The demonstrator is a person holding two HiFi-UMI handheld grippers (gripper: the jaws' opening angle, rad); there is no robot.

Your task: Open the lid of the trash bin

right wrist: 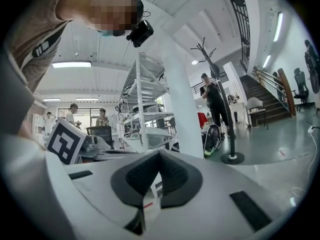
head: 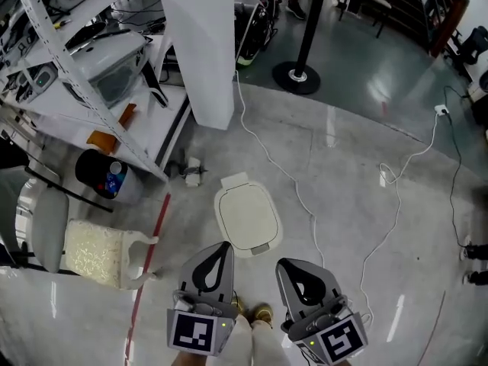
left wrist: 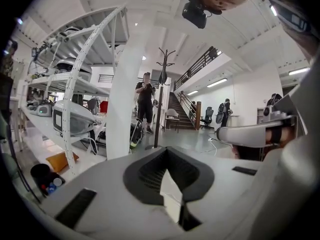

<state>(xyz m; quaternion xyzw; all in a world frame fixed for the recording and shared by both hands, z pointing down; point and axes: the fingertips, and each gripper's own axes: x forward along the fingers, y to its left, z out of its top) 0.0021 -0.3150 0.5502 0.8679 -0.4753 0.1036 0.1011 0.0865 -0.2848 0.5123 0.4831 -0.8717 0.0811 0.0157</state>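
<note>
1. Trash bin (head: 245, 216): one, white, rounded, lid down. It stands on the floor just ahead of both gripper tips and is apart from them. It shows in the head view alone.
2. Left gripper (head: 225, 244): one, with its tips pressed together and nothing between them. Its own view (left wrist: 167, 149) confirms this, showing the dark pads meeting at a point.
3. Right gripper (head: 280, 264): one, with its tips likewise pressed together and holding nothing, as its own view (right wrist: 159, 152) shows. It hangs beside the left gripper at about the same height.
4. Marker cubes: two in the head view, one on each gripper. The right gripper view catches the left gripper's marker cube (right wrist: 65, 141) from the side.
5. The gripper views alone show a ceiling with strip lights, a staircase (left wrist: 182, 104) and bystanders. One person (left wrist: 145, 101) stands by the coat stand, and the right gripper view shows two more people (right wrist: 74, 113) at the far left.
6. Floor (head: 343, 166): grey polished concrete crossed by a white cable (head: 305, 200), with a red line (head: 149, 261) to the left of the bin.
7. Room fittings in the head view:
   - one white column (head: 197, 52);
   - one coat stand with a round black base (head: 296, 76);
   - one white shelf rack (head: 69, 59), laden with equipment;
   - one black tub (head: 95, 170) below the rack.
</note>
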